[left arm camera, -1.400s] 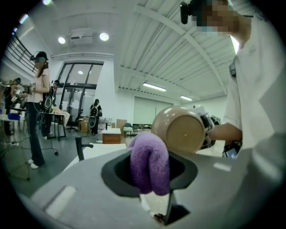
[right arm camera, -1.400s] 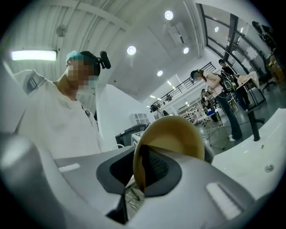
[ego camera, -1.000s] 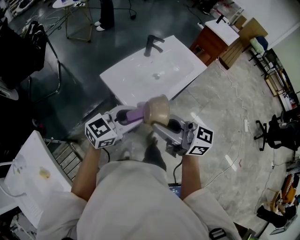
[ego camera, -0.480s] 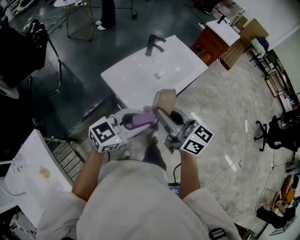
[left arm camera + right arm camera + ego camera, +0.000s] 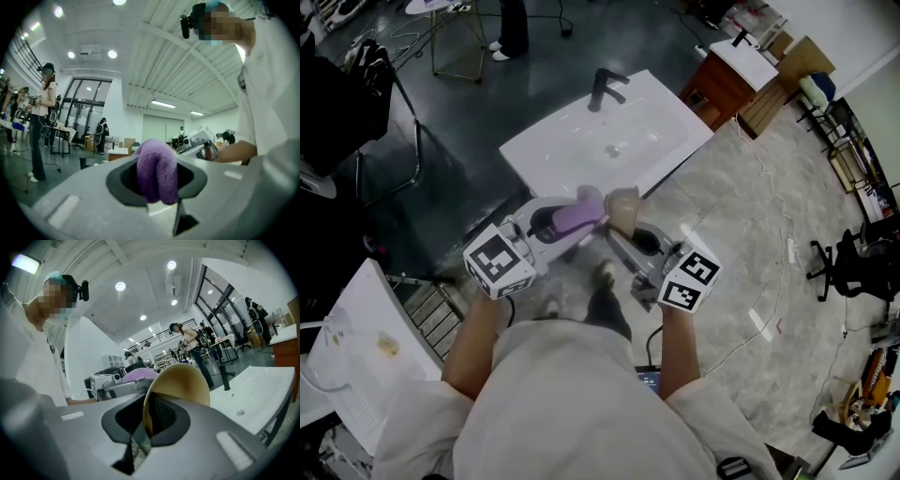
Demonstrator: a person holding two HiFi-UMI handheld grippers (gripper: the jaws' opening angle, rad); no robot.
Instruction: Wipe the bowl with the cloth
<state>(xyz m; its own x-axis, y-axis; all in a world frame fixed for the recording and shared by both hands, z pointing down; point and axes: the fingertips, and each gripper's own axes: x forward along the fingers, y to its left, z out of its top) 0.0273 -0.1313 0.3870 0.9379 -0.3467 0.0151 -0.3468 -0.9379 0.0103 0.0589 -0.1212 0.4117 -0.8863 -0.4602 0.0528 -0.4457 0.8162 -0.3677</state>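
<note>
A tan bowl (image 5: pixel 622 208) hangs in the air in front of the person, tipped on its side. My right gripper (image 5: pixel 619 236) is shut on its rim; in the right gripper view the bowl (image 5: pixel 180 380) stands up between the jaws. My left gripper (image 5: pixel 581 217) is shut on a folded purple cloth (image 5: pixel 572 216), which sits right beside the bowl on its left. In the left gripper view the cloth (image 5: pixel 157 169) bulges out from between the jaws. From the right gripper view the cloth (image 5: pixel 139 375) shows just behind the bowl.
A white sink basin (image 5: pixel 609 141) with a black tap (image 5: pixel 605 89) stands ahead of both grippers. A wooden cabinet (image 5: pixel 727 80) is at the back right. A white table (image 5: pixel 352 356) lies at the left, and a black office chair (image 5: pixel 848 262) at the right.
The bowl has tipped and swung a little back to the left. The left gripper with the cloth has risen and come up against the bowl's side.
</note>
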